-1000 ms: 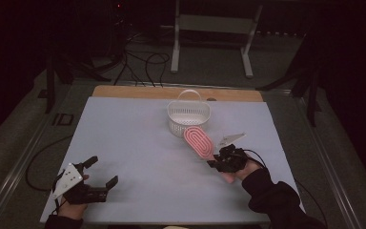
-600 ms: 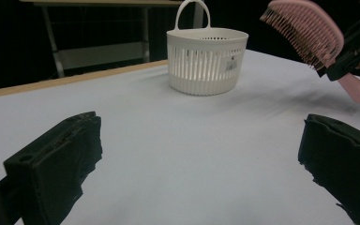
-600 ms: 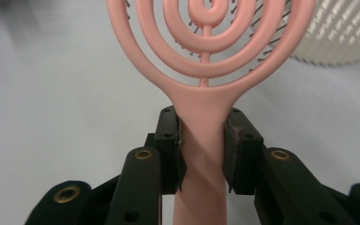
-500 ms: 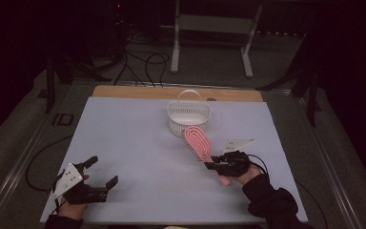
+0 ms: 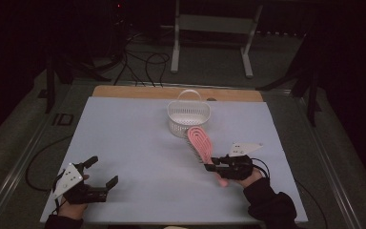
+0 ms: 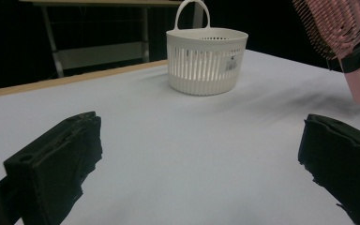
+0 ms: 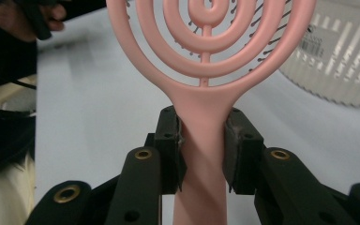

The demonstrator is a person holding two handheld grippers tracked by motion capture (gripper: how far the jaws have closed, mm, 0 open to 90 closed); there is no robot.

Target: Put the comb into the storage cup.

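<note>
A pink hairbrush [image 5: 200, 142] with an open spiral head stands tilted over the white table, its head close to the white slotted basket [image 5: 188, 119]. My right gripper [image 5: 213, 167] is shut on the brush's neck, just below the head. In the right gripper view both pads [image 7: 168, 140] press the pink handle [image 7: 201, 154], with the brush head [image 7: 206, 42] straight ahead and the basket [image 7: 342, 61] at the right. My left gripper [image 5: 102, 171] rests open near the front left corner. Nothing lies between its jaws in the left gripper view, which faces the basket [image 6: 206, 61] and brush [image 6: 337, 23].
The basket has an upright handle [image 5: 189, 94] and stands at the table's far middle. A wooden strip [image 5: 124, 90] runs along the far edge. Cables [image 5: 143, 62] and a metal stand [image 5: 212, 28] are on the floor beyond. The white tabletop [image 5: 133, 138] stretches between the two grippers.
My right gripper has shifted slightly toward the near edge and rolled, so its grey plate lies flatter, with the brush still gripped. The left gripper has stayed put.
</note>
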